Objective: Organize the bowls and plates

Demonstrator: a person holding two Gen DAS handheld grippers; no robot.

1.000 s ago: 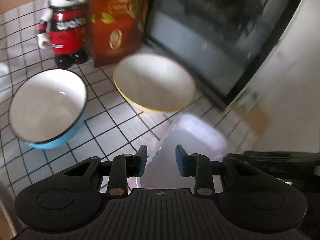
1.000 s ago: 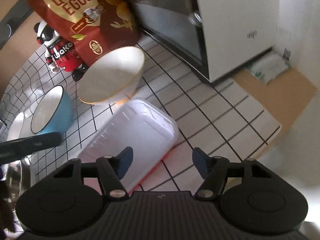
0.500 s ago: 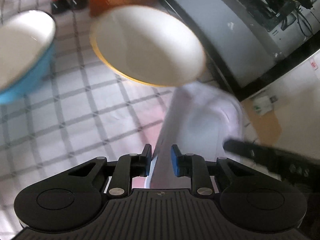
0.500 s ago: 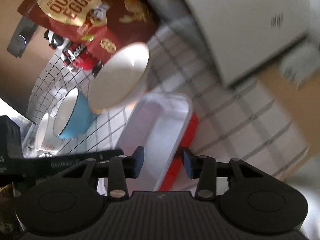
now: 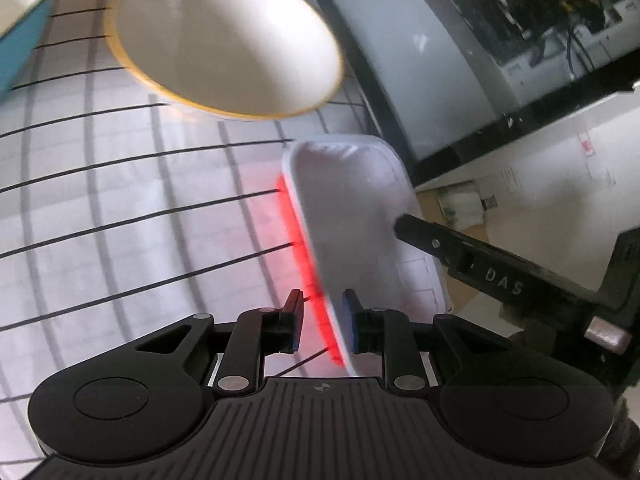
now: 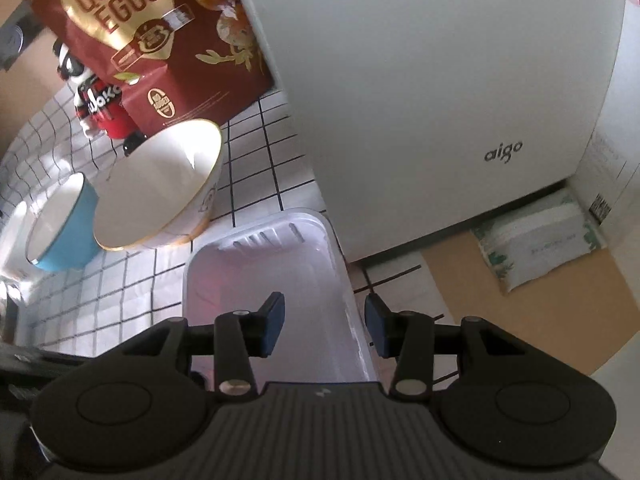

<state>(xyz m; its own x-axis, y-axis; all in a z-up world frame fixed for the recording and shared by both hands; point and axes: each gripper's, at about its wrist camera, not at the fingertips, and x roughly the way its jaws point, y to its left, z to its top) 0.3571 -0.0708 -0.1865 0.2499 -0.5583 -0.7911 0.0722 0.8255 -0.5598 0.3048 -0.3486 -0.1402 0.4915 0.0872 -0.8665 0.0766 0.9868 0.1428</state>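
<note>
A white rectangular plastic tray (image 5: 352, 216) with a red underside is tilted up on its edge over the tiled counter. My left gripper (image 5: 322, 324) straddles its near left rim, the jaws narrow but with a gap on the left side. My right gripper (image 6: 322, 326) is open around the tray's (image 6: 260, 292) right rim. A white bowl with a gold rim (image 5: 224, 36) sits just beyond the tray; it also shows in the right wrist view (image 6: 160, 188). A blue bowl (image 6: 60, 228) with a white inside sits left of it.
A white aigo appliance (image 6: 440, 80) stands close on the right of the tray. A Quail Eggs bag (image 6: 148, 32) and a red toy figure (image 6: 96, 100) stand behind the bowls. A packet (image 6: 540, 244) lies on the brown surface at right.
Both grippers moved in onto the tray. The left jaws narrowed around its left rim, and the tray tipped up, showing its red underside. The right gripper shifted to the right rim.
</note>
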